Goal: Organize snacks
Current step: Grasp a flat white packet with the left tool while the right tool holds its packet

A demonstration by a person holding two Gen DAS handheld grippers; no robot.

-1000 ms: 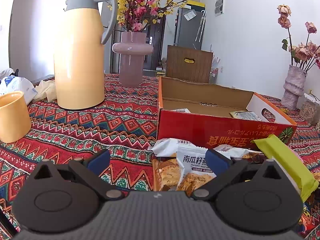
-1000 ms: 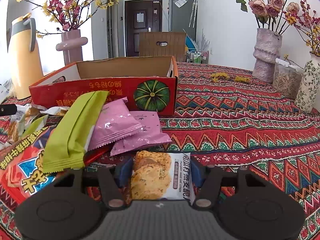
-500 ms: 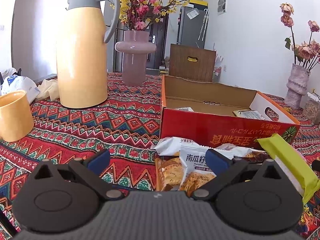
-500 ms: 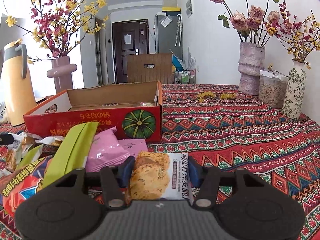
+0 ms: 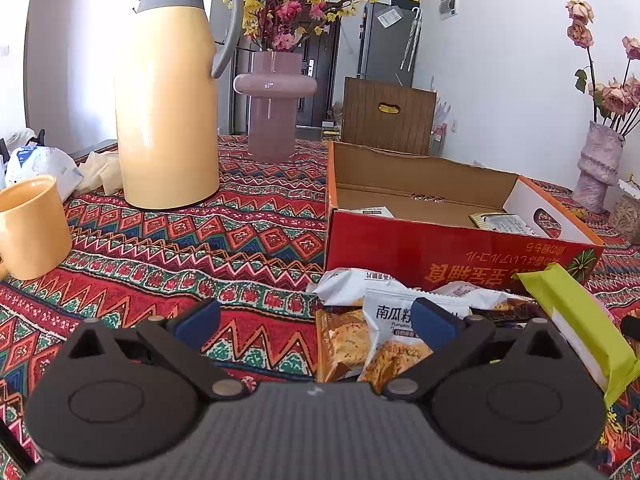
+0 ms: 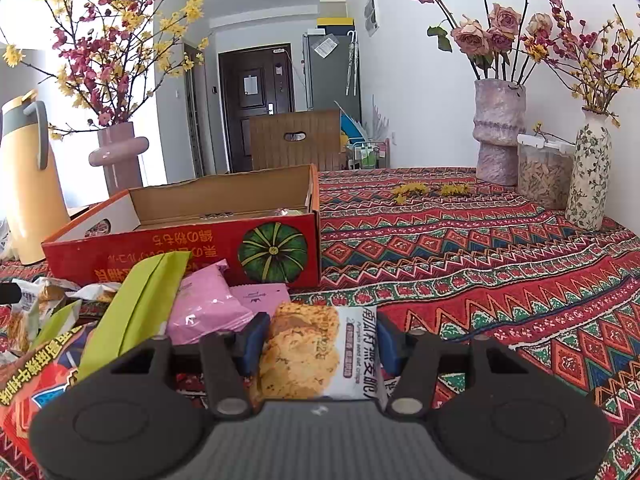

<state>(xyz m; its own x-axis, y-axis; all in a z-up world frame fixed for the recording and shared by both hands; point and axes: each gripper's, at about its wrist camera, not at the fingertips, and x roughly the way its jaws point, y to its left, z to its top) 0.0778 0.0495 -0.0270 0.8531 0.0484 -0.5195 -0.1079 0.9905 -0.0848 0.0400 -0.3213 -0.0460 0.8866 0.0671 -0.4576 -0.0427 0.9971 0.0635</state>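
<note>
My right gripper is shut on a white oat-crisp packet, held off the cloth in front of the red cardboard box. A pile of snacks lies by the box: a green bar, pink packets and a red bag. In the left wrist view, my left gripper stands open above the cloth, its right pad over a white pumpkin-seed packet. The box holds a few packets. The green bar lies to the right.
A yellow thermos, a yellow mug and a mauve vase stand to the left on the patterned cloth. At the right are a stone-look vase, a clear jar and a floral vase.
The right gripper has lifted and tilted up with the packet, so the snack pile sits lower in its view. The left gripper has barely moved.
</note>
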